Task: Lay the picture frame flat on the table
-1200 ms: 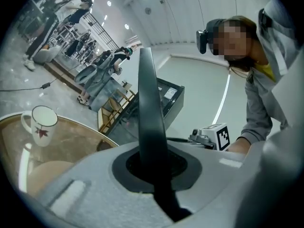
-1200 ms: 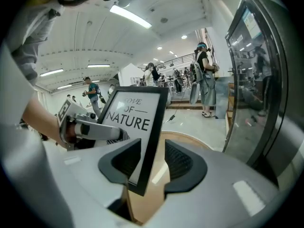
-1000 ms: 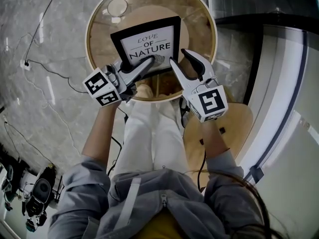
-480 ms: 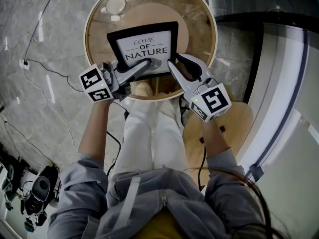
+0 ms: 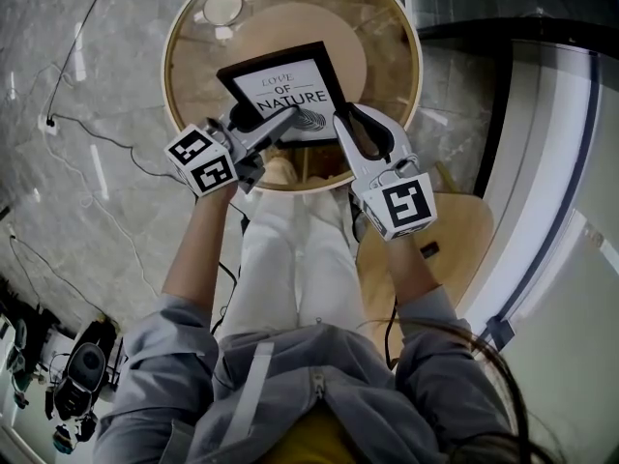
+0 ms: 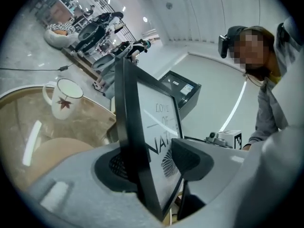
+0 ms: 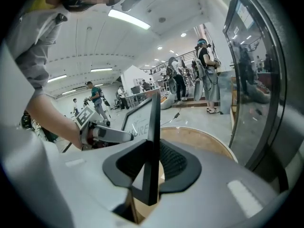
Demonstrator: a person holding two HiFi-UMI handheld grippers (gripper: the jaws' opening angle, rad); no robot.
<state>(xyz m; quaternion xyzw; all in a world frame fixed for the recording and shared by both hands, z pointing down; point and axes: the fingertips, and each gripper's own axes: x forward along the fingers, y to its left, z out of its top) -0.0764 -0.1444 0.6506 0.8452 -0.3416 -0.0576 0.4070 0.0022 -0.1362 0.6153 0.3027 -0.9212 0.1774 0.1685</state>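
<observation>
A black picture frame (image 5: 285, 85) with the print "LOVE OF NATURE" stands tilted on the round glass-topped table (image 5: 184, 85). My left gripper (image 5: 269, 116) is at its lower left corner. Its jaws are opening, with the frame (image 6: 152, 122) between the pads and a little slack on the glass side. My right gripper (image 5: 350, 119) is at the lower right edge. Its jaws are closing, and both pads sit against the thin edge of the frame (image 7: 153, 141).
A white mug (image 5: 222, 8) with a leaf print (image 6: 64, 96) stands at the table's far left. A wooden stool (image 5: 455, 249) is beside my right arm, with a glass wall to its right. The person's legs are under the near rim.
The left jaws have spread apart on the frame. The right jaws have come together onto its right edge. The frame has turned and shifted slightly on the table.
</observation>
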